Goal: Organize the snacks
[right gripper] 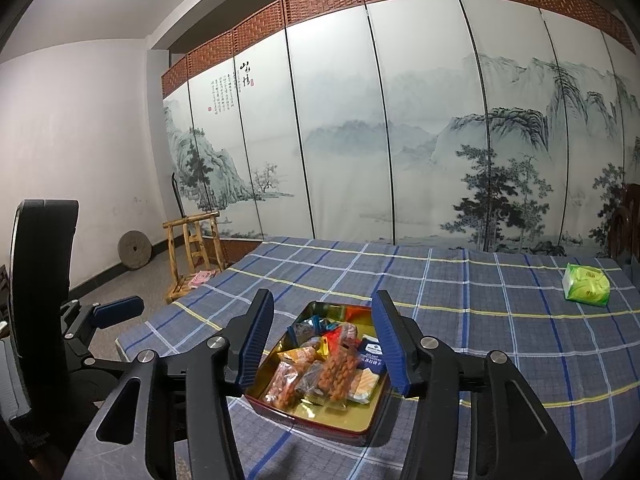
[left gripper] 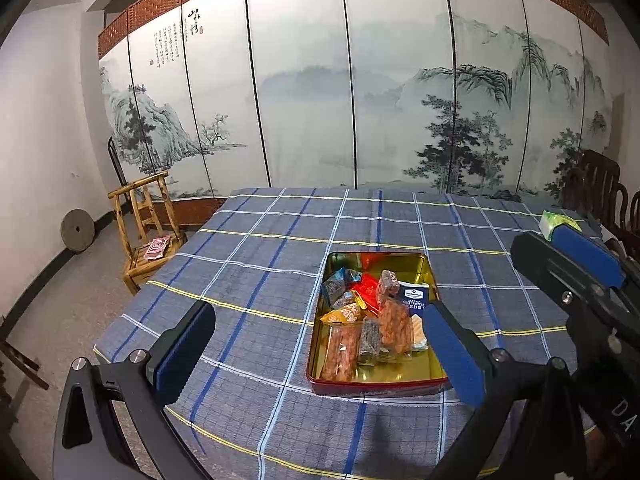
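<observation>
A gold-lined tin tray with a red outer wall (left gripper: 400, 378) (right gripper: 352, 420) sits on the blue plaid tablecloth and holds several wrapped snacks: clear packs of orange-brown snacks (left gripper: 394, 326) (right gripper: 340, 368), a navy cracker pack (left gripper: 414, 296) (right gripper: 370, 352), a red pack (left gripper: 366, 290). My left gripper (left gripper: 320, 354) is open and empty, held above the table just in front of the tray. My right gripper (right gripper: 322, 346) is open and empty, above the tray's near side; it also shows at the right of the left wrist view (left gripper: 576, 264).
A green tissue pack (right gripper: 586, 289) (left gripper: 554, 222) lies on the table at the far right. A small wooden chair (left gripper: 148, 232) and a stone wheel (left gripper: 77, 235) stand on the floor at left. A painted folding screen runs behind the table. Dark wooden chairs (left gripper: 600, 184) stand at right.
</observation>
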The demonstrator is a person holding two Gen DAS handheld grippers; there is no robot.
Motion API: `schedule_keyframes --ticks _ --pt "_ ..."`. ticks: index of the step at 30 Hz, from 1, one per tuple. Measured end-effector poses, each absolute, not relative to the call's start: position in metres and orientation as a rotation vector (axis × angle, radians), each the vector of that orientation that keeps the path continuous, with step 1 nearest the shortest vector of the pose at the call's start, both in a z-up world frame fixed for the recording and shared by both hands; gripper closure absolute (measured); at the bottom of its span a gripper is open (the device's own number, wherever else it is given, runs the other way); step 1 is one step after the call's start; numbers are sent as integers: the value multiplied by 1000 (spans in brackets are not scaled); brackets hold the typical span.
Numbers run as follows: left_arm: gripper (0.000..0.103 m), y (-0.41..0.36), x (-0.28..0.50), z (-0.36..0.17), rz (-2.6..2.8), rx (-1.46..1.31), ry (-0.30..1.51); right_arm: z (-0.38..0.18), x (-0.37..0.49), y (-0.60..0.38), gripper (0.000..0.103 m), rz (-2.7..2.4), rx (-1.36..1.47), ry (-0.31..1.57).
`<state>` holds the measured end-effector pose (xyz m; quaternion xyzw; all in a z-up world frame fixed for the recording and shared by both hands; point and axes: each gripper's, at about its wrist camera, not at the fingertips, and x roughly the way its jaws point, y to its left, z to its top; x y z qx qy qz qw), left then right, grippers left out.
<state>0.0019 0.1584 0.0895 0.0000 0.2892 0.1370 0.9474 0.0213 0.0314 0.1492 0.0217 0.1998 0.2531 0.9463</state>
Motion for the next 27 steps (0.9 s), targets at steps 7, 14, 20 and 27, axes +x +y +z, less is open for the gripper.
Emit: schedule_keyframes --ticks 7,14,20,27 --pt "0 158 2 89 278 1 588 149 19 33 49 519 40 410" --pt "0 158 2 89 279 -2 591 149 18 33 49 519 39 410" --pt "0 158 1 87 281 0 594 149 18 33 48 521 39 410" --pt "0 158 0 85 284 1 600 148 16 36 48 521 39 414"
